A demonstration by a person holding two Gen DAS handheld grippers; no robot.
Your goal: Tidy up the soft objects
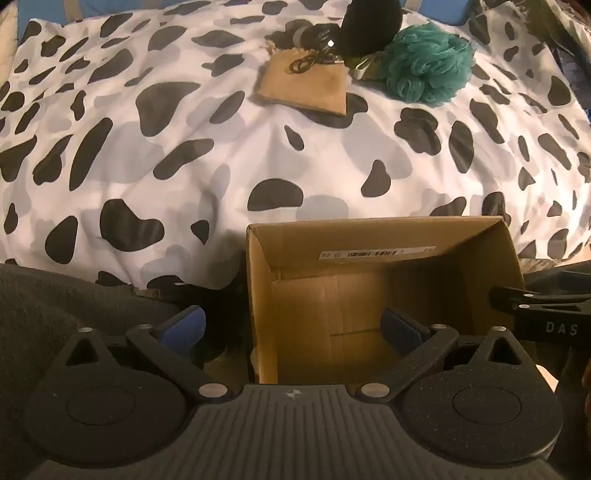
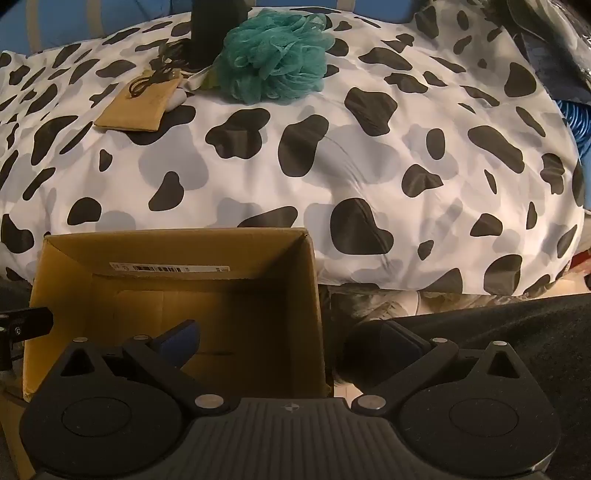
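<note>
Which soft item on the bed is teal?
The mesh bath pouf, rightmost of the cluster. The flat pouch beside it is tan, and the object behind is black.

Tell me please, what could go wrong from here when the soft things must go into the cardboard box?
1. The teal bath sponge and the tan pouch lie far across the cow-print duvet, close beside a black object; a reach there might knock it over.
2. The pouch's dark cord lies loose on top and might snag a finger.
3. The cardboard box sits at the soft duvet's edge; either open gripper, left gripper or right gripper, could bump it and tip it.
</note>
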